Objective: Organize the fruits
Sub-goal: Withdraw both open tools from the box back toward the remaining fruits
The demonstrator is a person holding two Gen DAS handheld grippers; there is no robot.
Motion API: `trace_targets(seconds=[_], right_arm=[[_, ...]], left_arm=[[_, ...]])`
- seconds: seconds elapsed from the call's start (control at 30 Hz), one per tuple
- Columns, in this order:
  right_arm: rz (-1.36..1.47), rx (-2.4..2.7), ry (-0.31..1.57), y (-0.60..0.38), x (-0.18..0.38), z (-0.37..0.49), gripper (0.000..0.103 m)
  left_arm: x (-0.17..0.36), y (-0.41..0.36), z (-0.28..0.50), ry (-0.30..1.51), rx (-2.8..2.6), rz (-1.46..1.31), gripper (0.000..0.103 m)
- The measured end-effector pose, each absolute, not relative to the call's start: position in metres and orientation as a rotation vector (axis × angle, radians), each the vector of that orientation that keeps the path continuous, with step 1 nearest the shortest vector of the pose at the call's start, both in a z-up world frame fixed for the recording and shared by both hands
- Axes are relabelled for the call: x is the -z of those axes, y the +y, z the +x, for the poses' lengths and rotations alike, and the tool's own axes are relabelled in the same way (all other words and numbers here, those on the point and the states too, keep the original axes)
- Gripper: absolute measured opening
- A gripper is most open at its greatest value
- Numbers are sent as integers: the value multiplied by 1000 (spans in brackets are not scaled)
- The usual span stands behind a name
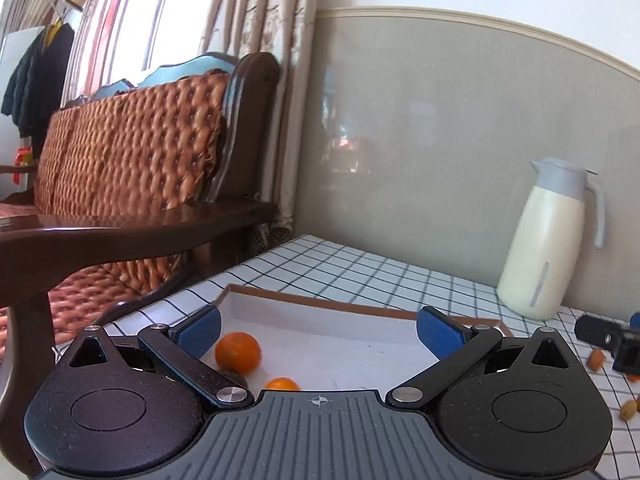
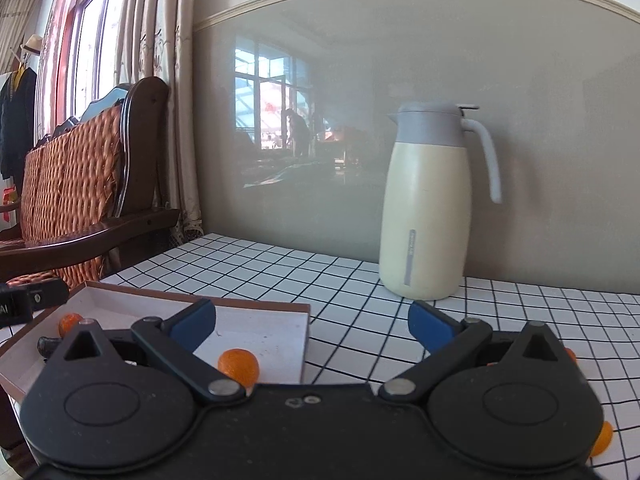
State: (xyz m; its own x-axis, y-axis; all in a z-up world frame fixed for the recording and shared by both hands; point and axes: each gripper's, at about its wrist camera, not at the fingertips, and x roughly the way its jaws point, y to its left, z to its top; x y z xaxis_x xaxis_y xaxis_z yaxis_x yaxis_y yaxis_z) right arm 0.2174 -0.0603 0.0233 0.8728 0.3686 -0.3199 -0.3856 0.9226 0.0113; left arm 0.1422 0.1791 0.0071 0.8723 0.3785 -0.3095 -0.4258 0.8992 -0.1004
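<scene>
Left wrist view: the left hand-held gripper (image 1: 318, 330) is spread wide and empty above the box (image 1: 360, 310); two oranges (image 1: 238, 353) lie inside the box near its left wall.
Bench (image 1: 360, 272): small fruits (image 1: 597, 359) lie at its right edge; a jug (image 1: 548, 240) stands by the wall.
Right wrist view: the right hand-held gripper (image 2: 312, 326) is wide apart and empty, over the box's right wall (image 2: 306, 340); an orange (image 2: 238, 366) lies inside, another orange (image 2: 602, 438) on the bench.

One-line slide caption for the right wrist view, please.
Open right hand-held gripper above the checked table, box holding oranges beside a cream jug.
</scene>
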Motion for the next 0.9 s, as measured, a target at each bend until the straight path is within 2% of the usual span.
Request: trace_targets(seconds=[0.43,0.9], right_arm=[[-86,-290,320,-131,-22,192,97],[-116,-174,388,-192,-4,199,92]], left_arm=[[-8,98,151,288,-284,-65,103],[-2,21,175,287,-112,24,103]])
